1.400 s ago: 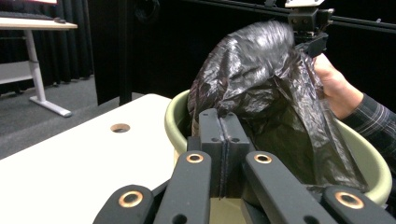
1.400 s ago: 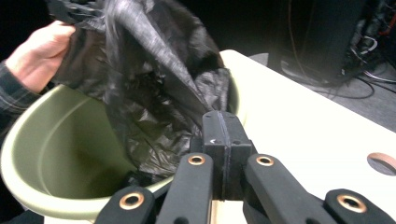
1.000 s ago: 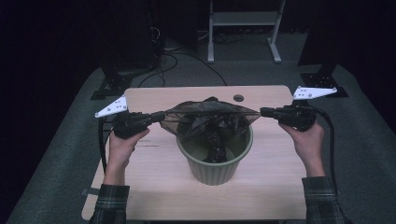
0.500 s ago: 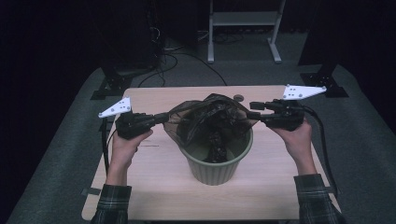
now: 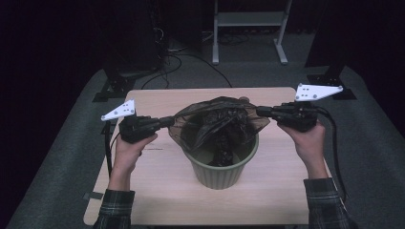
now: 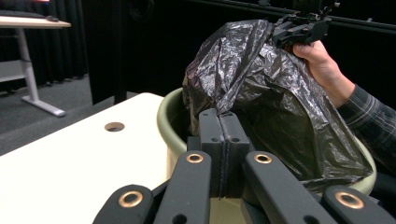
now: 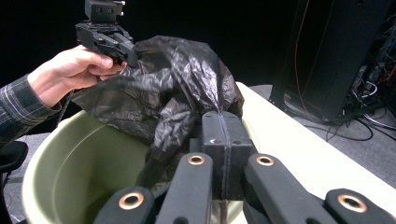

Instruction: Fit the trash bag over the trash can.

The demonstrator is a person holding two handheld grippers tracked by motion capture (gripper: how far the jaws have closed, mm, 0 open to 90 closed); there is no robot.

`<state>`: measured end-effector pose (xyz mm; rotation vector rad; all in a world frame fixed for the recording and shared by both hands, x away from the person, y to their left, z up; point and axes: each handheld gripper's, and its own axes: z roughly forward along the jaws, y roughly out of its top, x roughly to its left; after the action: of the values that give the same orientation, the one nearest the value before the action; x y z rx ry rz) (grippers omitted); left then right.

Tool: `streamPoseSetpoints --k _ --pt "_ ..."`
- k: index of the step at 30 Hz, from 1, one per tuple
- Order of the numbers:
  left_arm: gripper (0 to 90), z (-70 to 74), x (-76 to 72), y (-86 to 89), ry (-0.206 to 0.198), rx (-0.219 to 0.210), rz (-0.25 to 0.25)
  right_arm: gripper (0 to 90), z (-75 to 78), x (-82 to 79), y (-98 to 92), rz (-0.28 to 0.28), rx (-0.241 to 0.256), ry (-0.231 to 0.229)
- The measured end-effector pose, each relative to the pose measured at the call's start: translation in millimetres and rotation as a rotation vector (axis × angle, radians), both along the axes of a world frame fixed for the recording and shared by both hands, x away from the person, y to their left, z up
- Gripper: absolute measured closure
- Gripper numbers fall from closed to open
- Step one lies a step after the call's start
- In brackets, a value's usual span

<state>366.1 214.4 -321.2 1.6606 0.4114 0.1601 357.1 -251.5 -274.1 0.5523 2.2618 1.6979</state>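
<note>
A person is sitting at a pale wooden worktop (image 5: 157, 191), holding a black two-jaw gripper in each hand over a round, pale green plastic bin (image 5: 220, 169) that is standing upright near the middle of the worktop. A crinkled black plastic bin liner (image 5: 217, 121) is hanging partly inside the bin, its upper edge pulled out to both sides above the rim. The left gripper (image 5: 168, 121) is pinching the liner's left edge – in the left gripper view its jaws are pressed flat together on the plastic. The right gripper (image 5: 260, 112) is clamping the liner's right edge in the same way, its jaws meeting on a fold of the film in the right gripper view. Both grippers are being held at about the same height, just outside the bin's rim on opposite sides. The liner's lower part is drooping down into the bin – bunched rather than spread against the wall. A small round hole (image 6: 114, 126) is showing in the worktop beyond the bin.
</note>
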Motion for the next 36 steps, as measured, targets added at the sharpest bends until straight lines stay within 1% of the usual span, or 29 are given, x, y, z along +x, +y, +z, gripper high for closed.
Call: streamPoseSetpoints --k 5,10,11,13,16,19,21,22,26,28,30,33,34,36 --pt "89.7 6.3 -5.2 -10.4 -0.012 0.000 -0.029 90.0 8.9 -14.5 -12.4 -0.007 0.000 -0.017" --pt "89.7 20.2 -15.8 -14.2 -0.038 0.010 -0.044 90.0 21.4 -29.9 -19.2 -0.008 0.003 -0.047" --pt "89.7 21.4 -16.8 -14.0 -0.043 0.014 -0.043 90.0 23.3 -32.0 -19.8 -0.012 -0.003 -0.048" --pt "89.6 21.2 -16.5 -12.8 -0.042 0.018 -0.036 90.0 23.1 -31.1 -20.7 -0.018 -0.009 -0.042" --pt "89.6 13.3 -8.3 -10.1 -0.023 0.012 -0.022 90.0 14.7 -19.5 -21.6 -0.029 -0.006 -0.014" --pt "89.7 2.4 4.0 -8.8 -0.005 0.016 0.010 90.0 1.3 -1.1 -17.3 -0.053 -0.017 0.019" --pt "89.7 -5.3 12.3 -8.2 0.010 0.010 0.034 90.0 -8.4 13.3 -14.9 -0.065 -0.011 0.043" --pt "89.7 -8.6 15.8 -7.7 0.013 0.016 0.048 90.0 -12.9 20.0 -13.5 -0.070 -0.007 0.059" --pt "89.7 -19.8 26.4 -6.0 0.025 0.022 0.102 90.0 -25.6 42.0 -7.0 -0.102 -0.007 0.089" --pt "89.7 -24.3 30.6 -5.1 0.029 0.039 0.128 90.0 -29.7 51.5 -3.3 -0.111 -0.004 0.102" --pt "89.7 -28.7 33.4 -4.6 0.032 0.047 0.146 90.0 -33.9 60.1 -0.1 -0.119 -0.009 0.113" --pt "89.7 -35.5 36.5 -4.7 0.038 0.072 0.167 90.0 -41.2 69.9 3.6 -0.129 -0.013 0.134" --pt "89.7 -37.8 37.4 -5.0 0.038 0.088 0.174 90.0 -43.7 72.1 4.8 -0.130 -0.020 0.141" --pt "89.7 -42.2 39.2 -5.4 0.048 0.104 0.181 90.0 -49.6 75.9 8.3 -0.136 -0.042 0.156"
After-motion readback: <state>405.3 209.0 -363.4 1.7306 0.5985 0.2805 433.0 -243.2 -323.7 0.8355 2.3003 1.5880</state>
